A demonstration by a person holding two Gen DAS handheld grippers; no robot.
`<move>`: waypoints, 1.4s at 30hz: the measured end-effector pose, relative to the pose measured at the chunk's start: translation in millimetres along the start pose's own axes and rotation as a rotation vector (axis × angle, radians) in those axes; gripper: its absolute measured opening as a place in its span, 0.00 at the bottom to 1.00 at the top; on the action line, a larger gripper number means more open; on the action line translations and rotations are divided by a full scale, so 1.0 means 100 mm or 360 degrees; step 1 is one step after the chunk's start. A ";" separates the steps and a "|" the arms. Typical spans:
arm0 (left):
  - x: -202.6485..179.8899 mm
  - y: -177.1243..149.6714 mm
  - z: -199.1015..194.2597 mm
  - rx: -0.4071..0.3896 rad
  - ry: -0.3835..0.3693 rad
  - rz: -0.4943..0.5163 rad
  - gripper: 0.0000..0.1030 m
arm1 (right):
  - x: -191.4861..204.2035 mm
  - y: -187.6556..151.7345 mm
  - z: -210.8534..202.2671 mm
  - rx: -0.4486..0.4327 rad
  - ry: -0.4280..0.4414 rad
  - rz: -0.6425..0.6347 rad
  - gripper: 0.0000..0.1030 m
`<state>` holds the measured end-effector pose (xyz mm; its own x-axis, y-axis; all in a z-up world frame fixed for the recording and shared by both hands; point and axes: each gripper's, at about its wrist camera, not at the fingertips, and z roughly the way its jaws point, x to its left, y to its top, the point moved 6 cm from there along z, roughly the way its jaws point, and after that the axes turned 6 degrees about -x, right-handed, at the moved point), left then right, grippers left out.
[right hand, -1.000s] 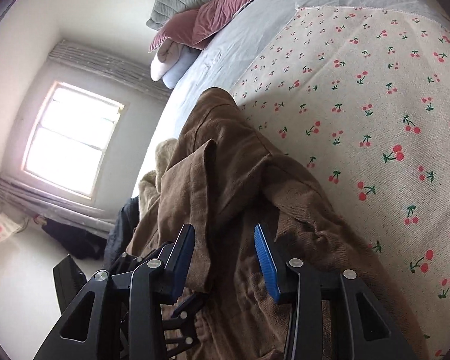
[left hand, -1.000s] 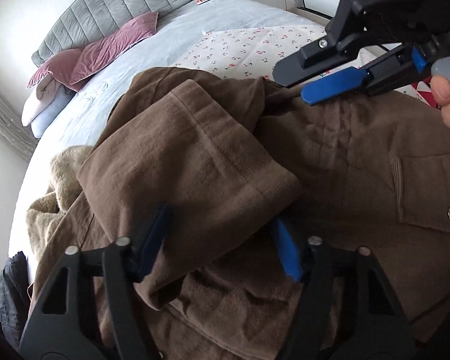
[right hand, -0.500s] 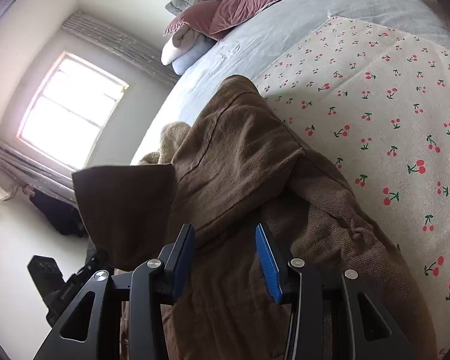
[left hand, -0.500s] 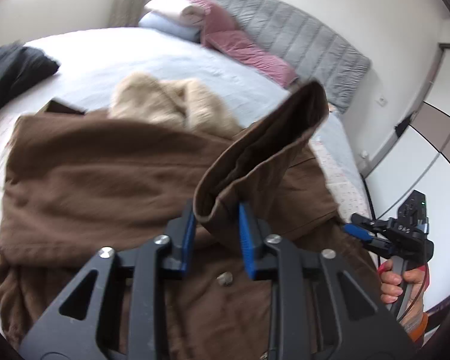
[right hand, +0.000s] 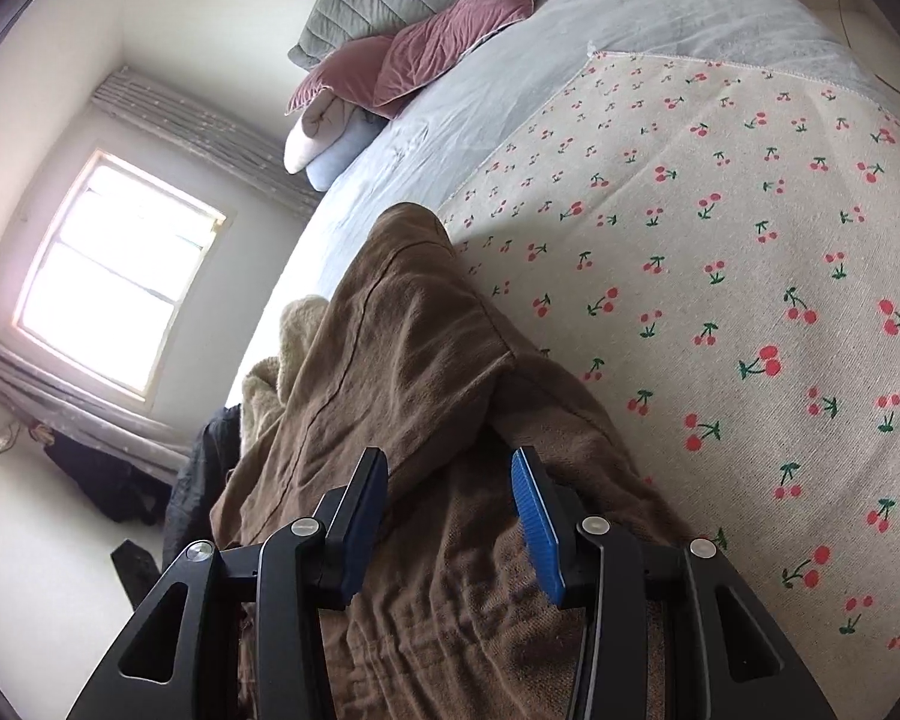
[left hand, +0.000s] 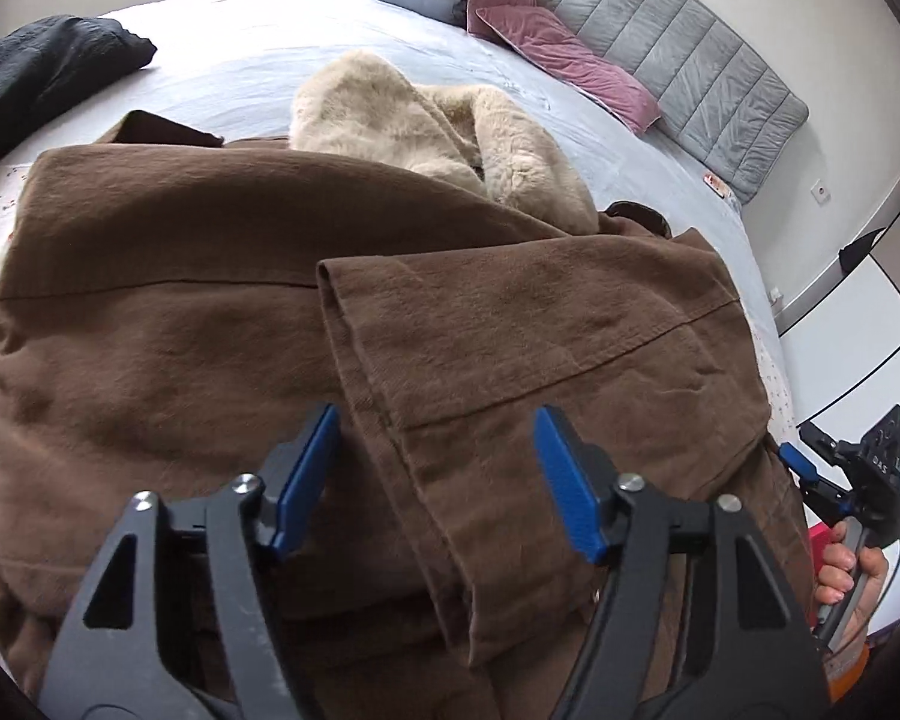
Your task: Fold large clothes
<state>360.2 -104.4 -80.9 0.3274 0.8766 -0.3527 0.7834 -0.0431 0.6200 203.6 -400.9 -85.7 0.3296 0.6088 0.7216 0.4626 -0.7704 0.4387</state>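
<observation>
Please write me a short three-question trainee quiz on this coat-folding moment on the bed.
1. True or false: the left gripper has its jaws shut on the brown coat.
2. Multiple choice: the sleeve lies (A) across the coat's body, (B) hanging off the bed, (C) on the pink pillow.
3. Fill in: under the coat, the bed carries a cloth printed with ____.

Key:
1. False; its jaws stand apart over the sleeve.
2. A.
3. Cherries.
</observation>
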 end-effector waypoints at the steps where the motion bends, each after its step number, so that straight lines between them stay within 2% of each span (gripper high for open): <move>1: -0.03 0.03 0.07 0.0001 0.0044 0.0018 0.25 | -0.01 -0.01 0.02 0.0007 -0.0013 -0.0008 0.43; 2: -0.06 0.07 0.09 -0.0011 0.0057 0.0037 0.14 | -0.01 -0.01 0.03 0.0010 -0.0023 -0.0025 0.43; 5: -0.08 0.25 -0.10 -0.0222 0.0083 -0.0002 0.13 | 0.02 -0.02 0.02 0.0009 -0.0036 -0.0064 0.43; 6: -0.06 0.26 -0.12 -0.0239 0.0140 -0.0002 0.14 | 0.04 -0.03 0.01 0.0008 -0.0037 -0.0077 0.43; 7: 0.00 0.24 -0.08 -0.0213 0.0256 0.0021 0.22 | 0.05 -0.02 0.01 0.0005 -0.0039 -0.0088 0.43; 8: 0.06 0.20 -0.03 -0.0161 0.0409 0.0062 0.35 | 0.06 -0.02 0.00 0.0001 -0.0044 -0.0095 0.43; 9: 0.11 0.18 -0.01 -0.0132 0.0519 0.0090 0.36 | 0.07 -0.02 0.00 0.0000 -0.0054 -0.0100 0.43; 10: 0.14 0.15 -0.02 -0.0141 0.0520 0.0107 0.36 | 0.06 -0.03 0.00 0.0002 -0.0068 -0.0104 0.43; 12: 0.13 0.10 -0.14 -0.0168 0.0426 0.0109 0.42 | 0.07 -0.05 0.01 0.0016 -0.0095 -0.0120 0.43; 14: 0.13 0.02 -0.29 -0.0159 0.0369 0.0109 0.60 | 0.11 -0.06 -0.02 0.0022 -0.0112 -0.0143 0.43; 16: 0.13 -0.06 -0.48 -0.0143 0.0331 0.0132 0.66 | 0.19 -0.05 -0.08 0.0021 -0.0116 -0.0188 0.48; 18: 0.13 -0.13 -0.73 -0.0120 0.0334 0.0166 0.69 | 0.32 -0.06 -0.16 0.0030 -0.0117 -0.0266 0.50; 20: 0.11 -0.20 -0.98 -0.0094 0.0341 0.0178 0.79 | 0.49 -0.09 -0.27 0.0069 -0.0096 -0.0372 0.52; 24: 0.13 -0.36 -1.61 -0.0068 0.0351 0.0200 0.84 | 0.82 -0.27 -0.61 0.0055 -0.0104 -0.0602 0.69; 26: 0.15 -0.45 -1.91 -0.0072 0.0368 0.0210 0.91 | 0.92 -0.46 -0.76 0.0077 -0.0119 -0.0683 0.73; 29: 0.20 -0.62 -2.28 -0.0081 0.0389 0.0227 0.94 | 1.00 -0.79 -0.94 0.0178 -0.0109 -0.0799 0.75; 33: 0.30 -0.92 -2.61 -0.0066 0.0397 0.0221 0.94 | 0.97 -1.15 -1.17 0.0245 -0.0127 -0.0935 0.76; 38: 0.47 -1.38 -2.79 0.0019 0.0398 0.0175 0.94 | 0.68 -1.40 -1.41 0.0330 -0.0133 -0.0907 0.76; 42: 0.63 -1.76 -2.82 0.0126 0.0388 0.0126 0.94 | 0.41 -1.43 -1.64 0.0369 -0.0110 -0.0861 0.76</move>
<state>94.0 94.0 -14.6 0.2599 0.9582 -0.1200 0.8026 -0.1452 0.5786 16.4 -296.9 -31.1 0.0457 0.9205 0.3880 0.7450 -0.2902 0.6006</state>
